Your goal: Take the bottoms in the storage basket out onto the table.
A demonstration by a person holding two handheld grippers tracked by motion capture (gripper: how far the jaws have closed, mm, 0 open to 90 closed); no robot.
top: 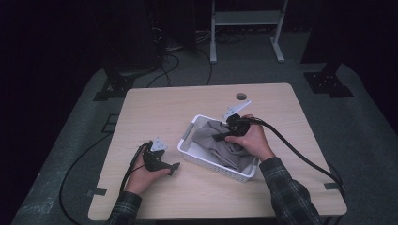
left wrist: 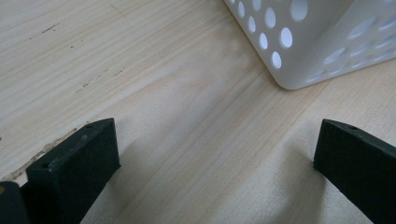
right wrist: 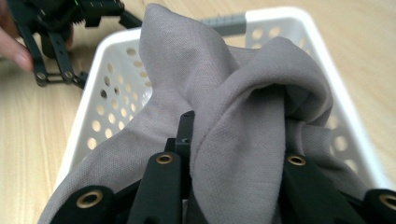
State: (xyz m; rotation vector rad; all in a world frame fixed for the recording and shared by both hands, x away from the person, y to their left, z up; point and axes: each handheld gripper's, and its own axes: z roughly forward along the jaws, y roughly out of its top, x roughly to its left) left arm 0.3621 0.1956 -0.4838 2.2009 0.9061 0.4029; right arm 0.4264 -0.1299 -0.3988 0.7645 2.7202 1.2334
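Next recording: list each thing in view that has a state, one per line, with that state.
Grey cloth: bunched, pinched and pulled up, rest lying in the basket.
White basket: upright on the table, holding the cloth.
Right tongs: shut on the grey cloth, over the basket.
Left tongs: open, nothing between them, low over bare table beside the basket's corner.
Table: wooden top, bearing the basket.

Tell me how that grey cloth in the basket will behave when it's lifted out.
The grey cloth looks floppy: it folds and drapes around the right gripper, so it will likely sag and trail. It seems light, yet a trailing edge might snag the white basket and drag it.
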